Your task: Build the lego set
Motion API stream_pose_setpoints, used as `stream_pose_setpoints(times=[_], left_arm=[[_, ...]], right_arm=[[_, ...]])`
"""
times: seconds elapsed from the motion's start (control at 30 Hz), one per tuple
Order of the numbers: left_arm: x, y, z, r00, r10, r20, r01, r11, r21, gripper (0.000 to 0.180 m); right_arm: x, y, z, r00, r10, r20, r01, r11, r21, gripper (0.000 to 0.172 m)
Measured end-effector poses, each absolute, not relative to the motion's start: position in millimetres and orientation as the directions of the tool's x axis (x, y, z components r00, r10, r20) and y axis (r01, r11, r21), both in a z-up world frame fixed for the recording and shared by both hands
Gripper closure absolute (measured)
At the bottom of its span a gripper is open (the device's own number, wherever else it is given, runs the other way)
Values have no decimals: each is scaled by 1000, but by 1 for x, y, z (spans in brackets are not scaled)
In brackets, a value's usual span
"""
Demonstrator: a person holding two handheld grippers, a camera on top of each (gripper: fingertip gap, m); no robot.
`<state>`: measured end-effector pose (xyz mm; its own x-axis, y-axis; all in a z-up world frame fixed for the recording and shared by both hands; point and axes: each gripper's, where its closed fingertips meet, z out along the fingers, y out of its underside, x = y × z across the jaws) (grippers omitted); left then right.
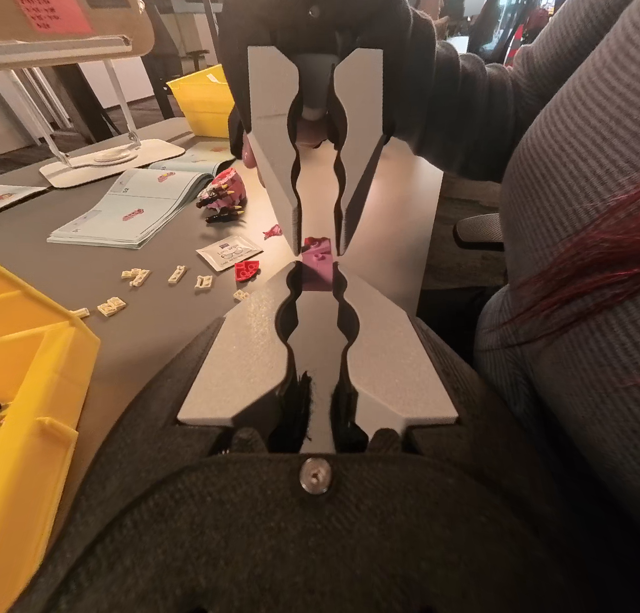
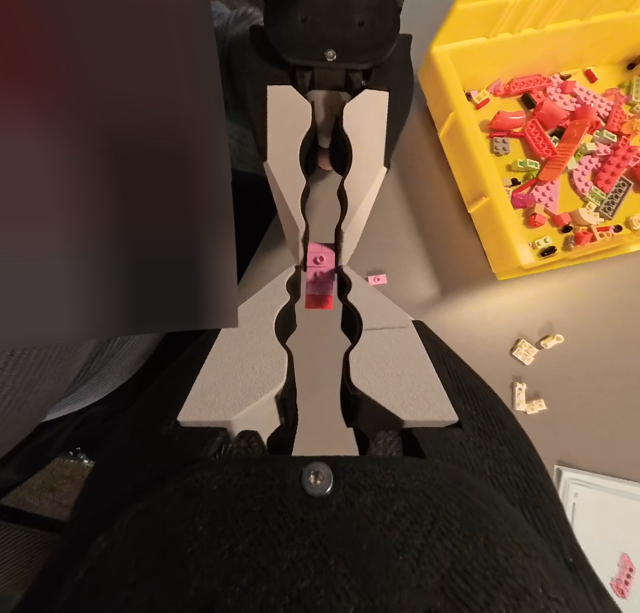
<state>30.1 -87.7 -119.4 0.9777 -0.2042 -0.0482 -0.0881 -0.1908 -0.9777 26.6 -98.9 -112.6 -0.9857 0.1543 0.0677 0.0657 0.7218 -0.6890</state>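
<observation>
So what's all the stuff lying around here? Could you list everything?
Brick assembly: one, pink with red end, held between both grippers' tips.
Loose pink plate: one, on table.
Cream pieces: several, scattered on table.
Red wedge plate: one, by white wipe sachet.
Instruction booklet: one, open.
Claw model: one, pink and dark.
Yellow bins: at least two; this one holds mixed bricks.
Left gripper: clamps the assembly.
Right gripper: pads on the assembly.

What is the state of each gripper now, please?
Left gripper: closed on the pink brick assembly.
Right gripper: closed on the same pink brick assembly, from the opposite end.
</observation>
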Motion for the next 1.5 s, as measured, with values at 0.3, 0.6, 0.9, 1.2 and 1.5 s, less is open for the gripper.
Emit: stream_pose_setpoints(times=[0.3, 0.6, 0.9, 1.2, 1.5], left_arm=[[15, -87, -117, 993, -113, -24, -45, -188, -981, 164], [-21, -90, -104, 994, 83, 66, 77, -137, -988, 165], [-19, -89, -100, 994, 71, 81, 90, -126, -988, 165], [-17, -86, -102, 993, 56, 106, 112, -127, -986, 165], [-24, -85, -110, 982, 127, 141, 160, -157, -974, 165]], right_arm=[[17, -99, -102, -957, 233, 174, 29, 674, -739, 133], [-21, -98, -99, -465, 181, 866, -372, 849, -377, 135], [-30, -94, -101, -364, 116, 924, -372, 892, -258, 150], [-30, -93, -101, -309, 80, 948, -386, 900, -202, 159], [-37, -91, -108, -201, -61, 978, -343, 939, -12, 160]])
